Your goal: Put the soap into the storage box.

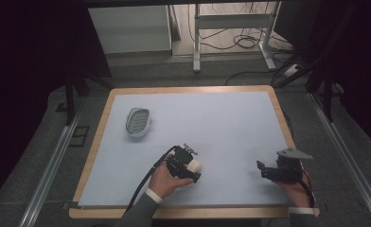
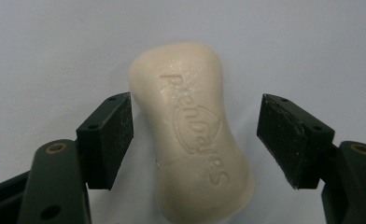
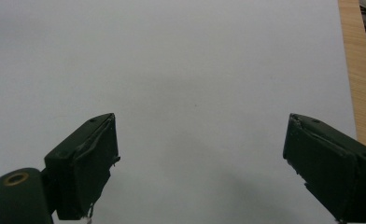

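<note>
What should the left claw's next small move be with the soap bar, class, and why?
Probably close the left claw on the soap bar. The bar lies on the white mat between the open jaws, at its narrow waist, with a gap on each side. The soap dish sits apart, farther up the mat, a likely destination. The right claw is open over bare mat.

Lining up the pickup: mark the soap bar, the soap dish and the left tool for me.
soap bar (image 2: 193, 135): left gripper view, on the embossed top face.
soap dish (image 1: 138, 121): high view, on its ribbed inner floor.
left tool (image 2: 195, 140): left gripper view, midway between its open jaws, which flank the bar.
</note>
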A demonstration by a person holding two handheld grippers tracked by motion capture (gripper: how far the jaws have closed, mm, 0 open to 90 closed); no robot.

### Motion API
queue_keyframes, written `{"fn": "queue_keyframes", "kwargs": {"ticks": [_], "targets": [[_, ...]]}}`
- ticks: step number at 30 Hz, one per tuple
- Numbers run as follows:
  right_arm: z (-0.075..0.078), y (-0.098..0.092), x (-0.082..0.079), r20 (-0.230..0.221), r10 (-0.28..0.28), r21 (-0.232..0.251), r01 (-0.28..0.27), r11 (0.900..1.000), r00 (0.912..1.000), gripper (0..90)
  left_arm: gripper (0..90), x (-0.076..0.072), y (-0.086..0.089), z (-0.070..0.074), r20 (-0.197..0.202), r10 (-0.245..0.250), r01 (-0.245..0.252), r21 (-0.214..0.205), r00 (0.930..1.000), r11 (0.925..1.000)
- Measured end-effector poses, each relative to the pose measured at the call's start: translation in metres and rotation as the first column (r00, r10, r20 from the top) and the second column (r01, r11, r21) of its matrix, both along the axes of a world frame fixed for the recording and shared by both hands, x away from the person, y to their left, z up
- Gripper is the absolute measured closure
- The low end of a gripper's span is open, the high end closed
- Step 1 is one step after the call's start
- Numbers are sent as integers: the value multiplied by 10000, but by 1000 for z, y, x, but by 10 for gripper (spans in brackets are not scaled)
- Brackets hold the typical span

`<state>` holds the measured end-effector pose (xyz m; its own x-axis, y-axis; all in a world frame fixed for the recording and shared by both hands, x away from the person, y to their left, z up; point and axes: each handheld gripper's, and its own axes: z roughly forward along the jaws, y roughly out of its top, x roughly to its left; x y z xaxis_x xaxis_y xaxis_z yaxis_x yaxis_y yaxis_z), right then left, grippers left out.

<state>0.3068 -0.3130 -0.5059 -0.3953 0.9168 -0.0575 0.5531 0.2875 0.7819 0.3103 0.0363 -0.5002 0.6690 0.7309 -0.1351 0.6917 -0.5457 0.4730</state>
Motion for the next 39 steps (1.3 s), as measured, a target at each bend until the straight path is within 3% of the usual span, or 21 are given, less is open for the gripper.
{"fn": "queue_keyframes", "kwargs": {"ticks": [10,21,33,39], "targets": [[0,-1,0,-12,-21,6,21,10000,10000,98,381,3,-3,-7,-44,89,-86,500,10000,9987],[0,-2,0,32,-101,-1,101,9999,9999,99,485,1,-5,-9,29,-12,10,657,10000,9978],[0,-3,0,40,-207,21,207,9998,9998,99,495,2,-3,-8,179,-323,307,787,9993,9964],[1,-5,0,73,-271,36,271,9996,9996,99,496,3,1,-2,247,-417,400,657,9988,9970]]}}
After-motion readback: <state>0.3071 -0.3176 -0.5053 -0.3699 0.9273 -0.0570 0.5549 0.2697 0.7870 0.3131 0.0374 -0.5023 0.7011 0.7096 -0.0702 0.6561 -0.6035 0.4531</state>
